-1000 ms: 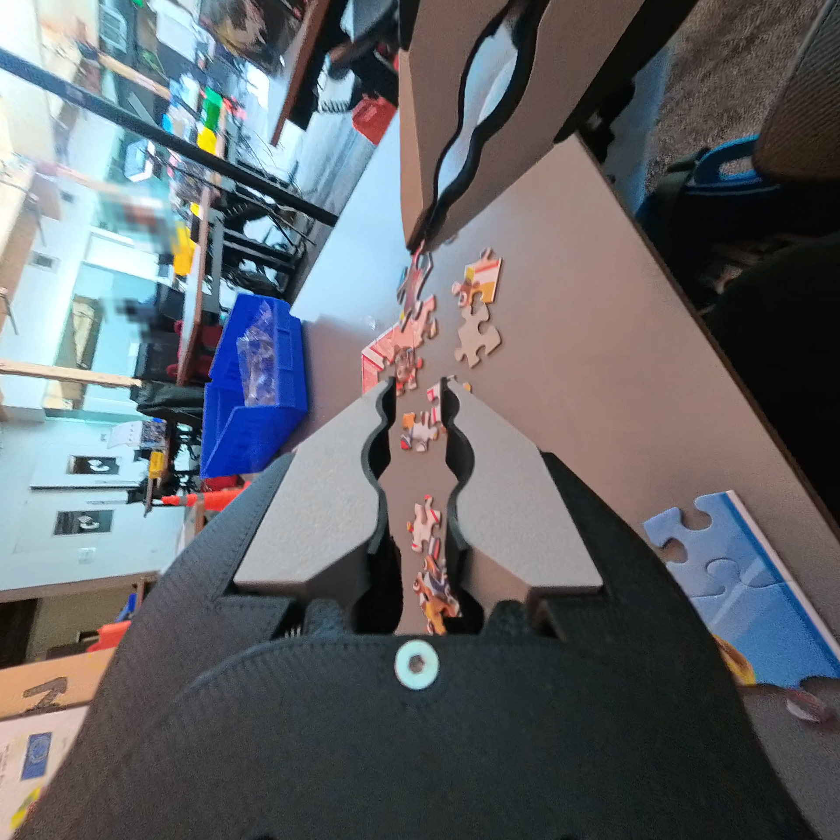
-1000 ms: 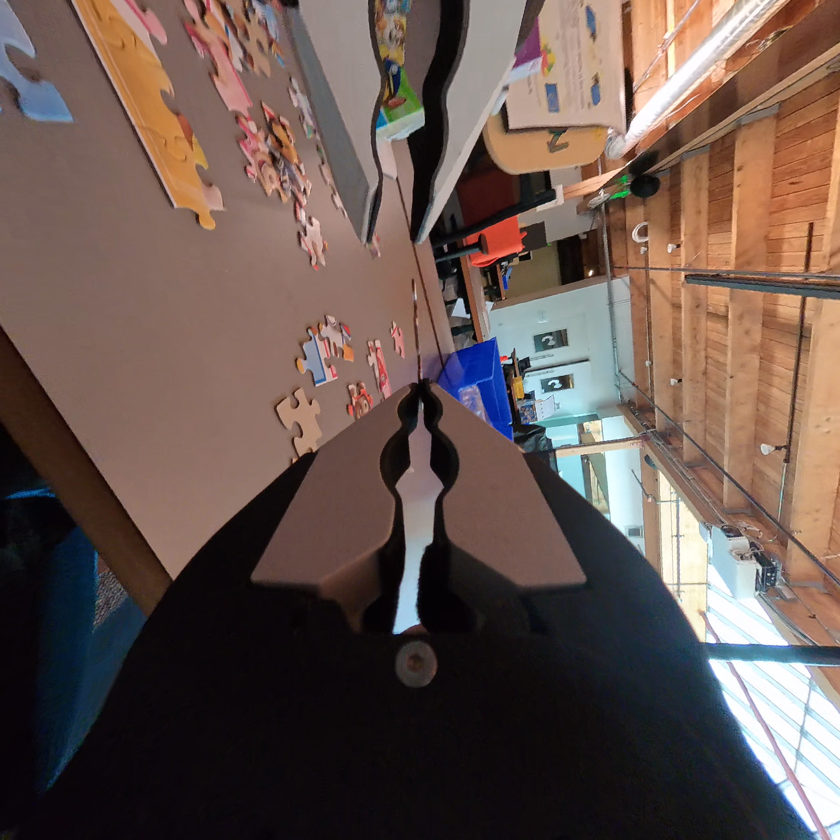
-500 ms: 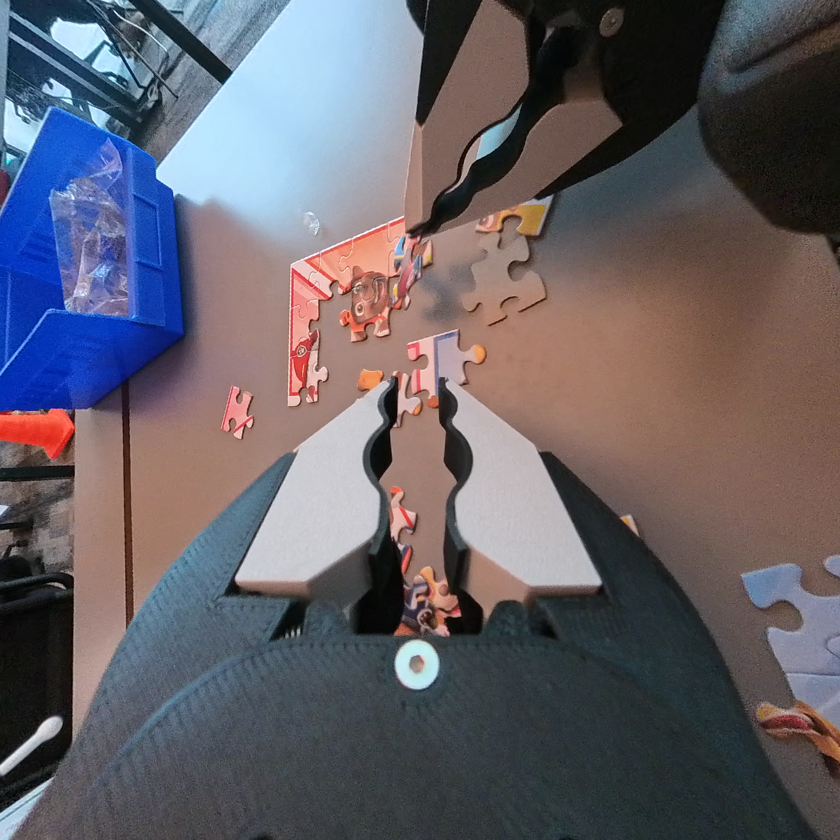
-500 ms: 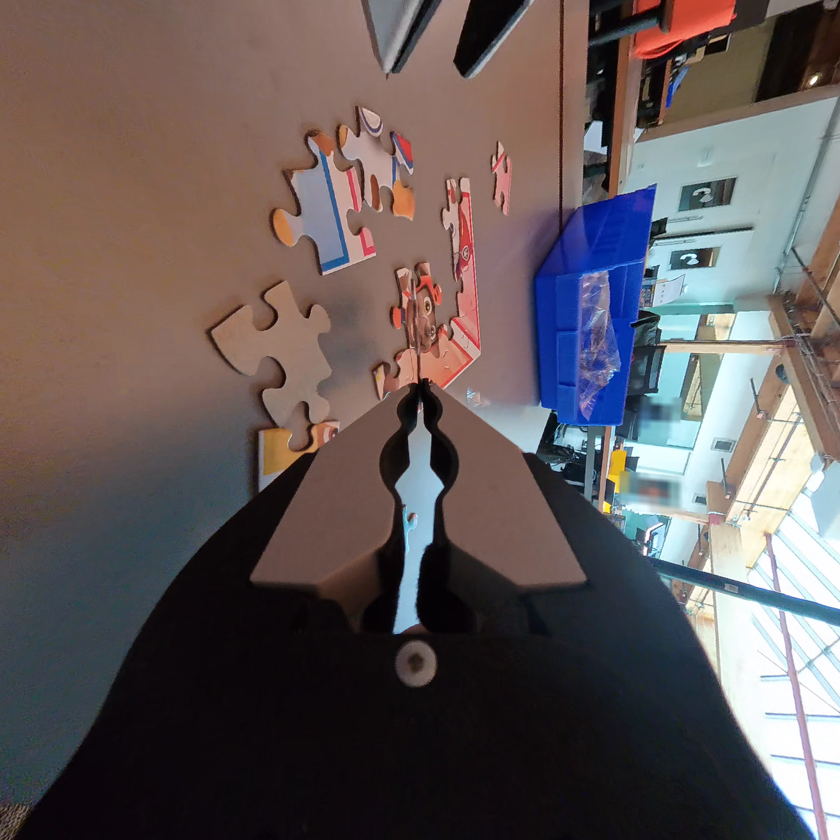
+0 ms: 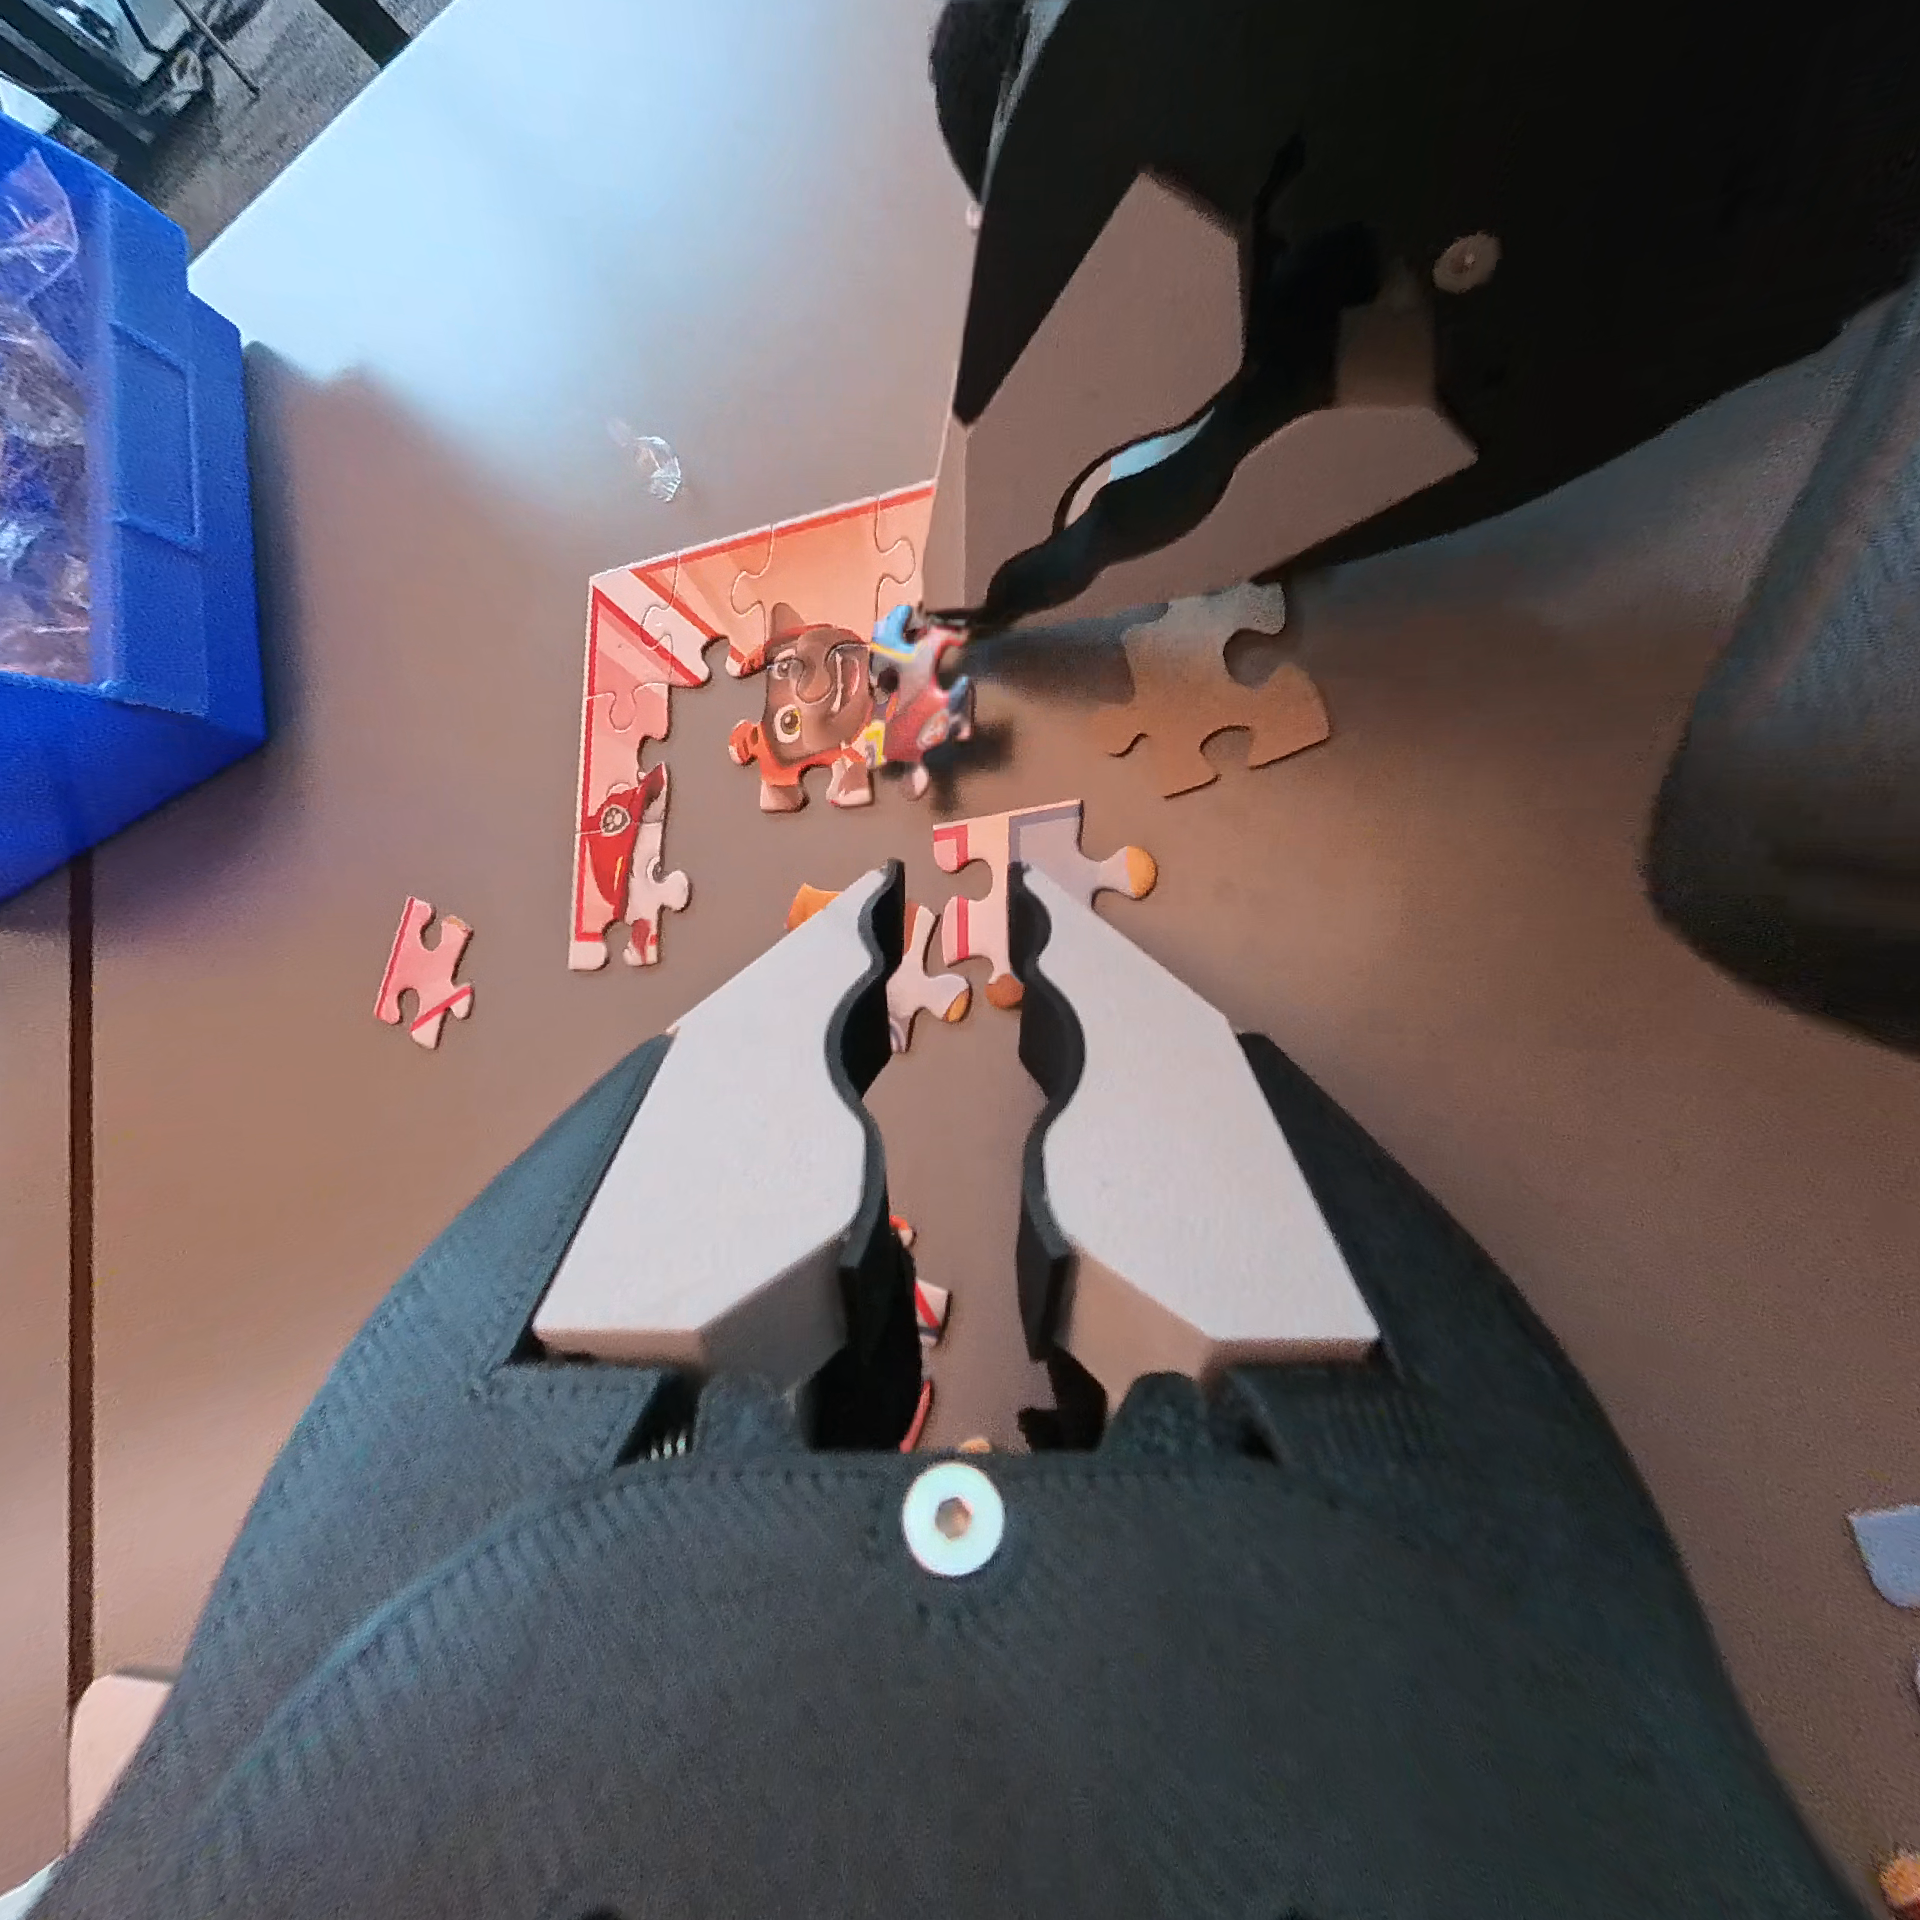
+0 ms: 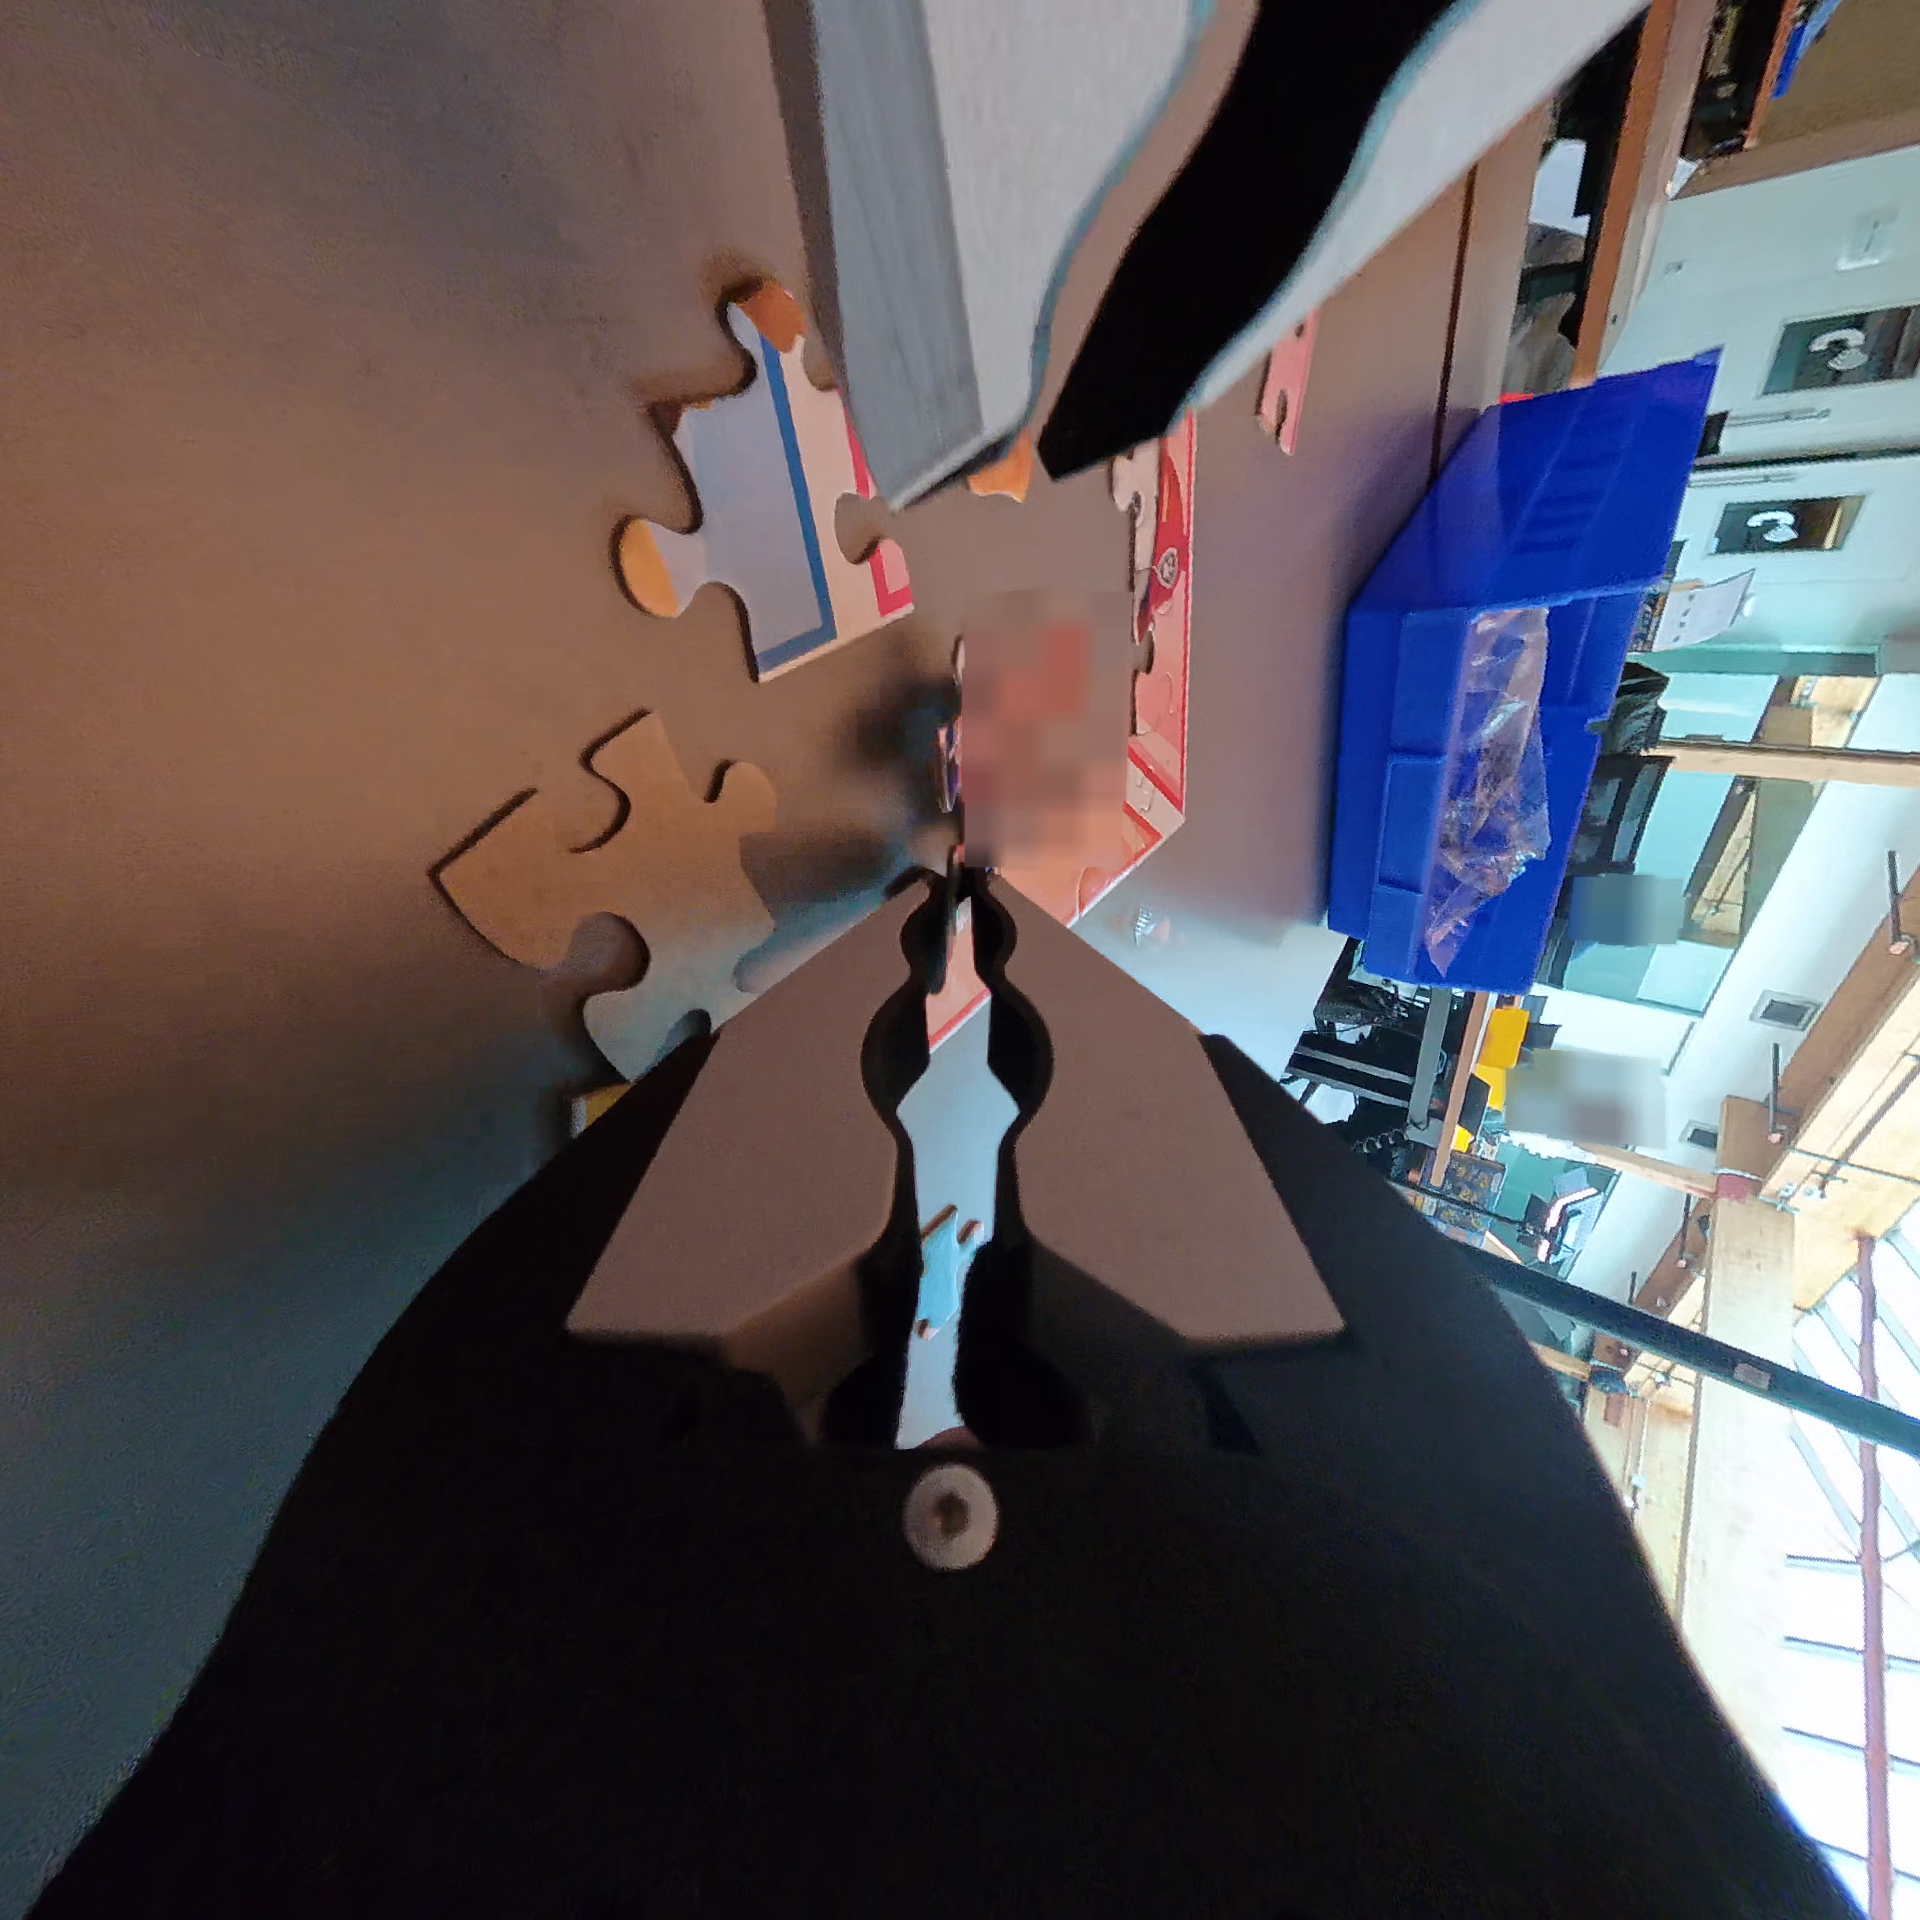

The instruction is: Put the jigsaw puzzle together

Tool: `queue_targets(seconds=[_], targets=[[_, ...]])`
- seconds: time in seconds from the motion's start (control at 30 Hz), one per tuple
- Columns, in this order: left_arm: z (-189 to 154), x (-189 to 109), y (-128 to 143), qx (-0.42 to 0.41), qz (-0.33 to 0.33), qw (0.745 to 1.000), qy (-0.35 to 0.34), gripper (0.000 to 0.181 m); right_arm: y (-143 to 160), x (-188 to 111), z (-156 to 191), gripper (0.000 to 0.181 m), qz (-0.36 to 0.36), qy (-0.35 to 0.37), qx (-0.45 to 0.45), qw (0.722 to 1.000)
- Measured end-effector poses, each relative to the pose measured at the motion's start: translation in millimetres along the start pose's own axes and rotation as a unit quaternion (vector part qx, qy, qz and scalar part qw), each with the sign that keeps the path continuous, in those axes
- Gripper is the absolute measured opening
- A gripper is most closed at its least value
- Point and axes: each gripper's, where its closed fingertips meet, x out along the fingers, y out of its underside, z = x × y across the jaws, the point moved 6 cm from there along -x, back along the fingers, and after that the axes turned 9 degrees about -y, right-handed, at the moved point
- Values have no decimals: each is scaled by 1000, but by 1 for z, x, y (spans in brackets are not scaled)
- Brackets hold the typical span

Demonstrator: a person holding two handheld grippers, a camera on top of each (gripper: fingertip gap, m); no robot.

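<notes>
1. The right gripper (image 5: 951, 613) reaches down from the upper right with its fingers pinched on the edge of a small colourful puzzle piece (image 5: 920, 691), which sits against the piece with a cartoon dog (image 5: 805, 707); whether it lies flat on the table I cannot tell.
2. That dog piece joins the pink corner section of the puzzle (image 5: 665, 675), an L-shaped run of joined border pieces lying on the brown table (image 5: 1455, 1039).
3. The left gripper (image 5: 954, 883) hovers nearer the camera with its fingers parted and nothing between them; beneath its tips lie two loose pieces, a white-and-red one (image 5: 997, 862) and a smaller one (image 5: 925, 987).
4. A face-down cardboard-coloured piece (image 5: 1210, 696) lies just right of the held piece, close under the right gripper.
5. A single pink piece (image 5: 426, 971) lies apart, left of the corner section.
6. A blue bin (image 5: 125, 582) holding a clear plastic bag (image 6: 1486, 779) stands at the table's far left edge, well clear of the puzzle.
7. In the right wrist view the left gripper's fingers (image 6: 904, 312) hang above the pieces and hide part of a blue-edged piece (image 6: 758, 520).
</notes>
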Motion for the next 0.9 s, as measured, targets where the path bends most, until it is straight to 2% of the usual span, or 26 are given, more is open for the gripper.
queue_targets(seconds=[0.4, 0.53, 0.77, 0.9], targets=[[1, 17, 3, -33, 10, 999, 33, 19, -5, 0, -1, 4, 8, -33, 11, 999], [0, 23, 9, -55, 37, 996, 52, 22, -5, -2, -1, 8, 0, -48, 17, 999], [3, 19, 18, -143, 51, 982, 113, 18, 3, -14, -9, 14, -68, -109, 81, 988], [4, 14, 24, -163, 59, 978, 114, 17, 15, -18, -21, 15, -113, -141, 142, 973]])
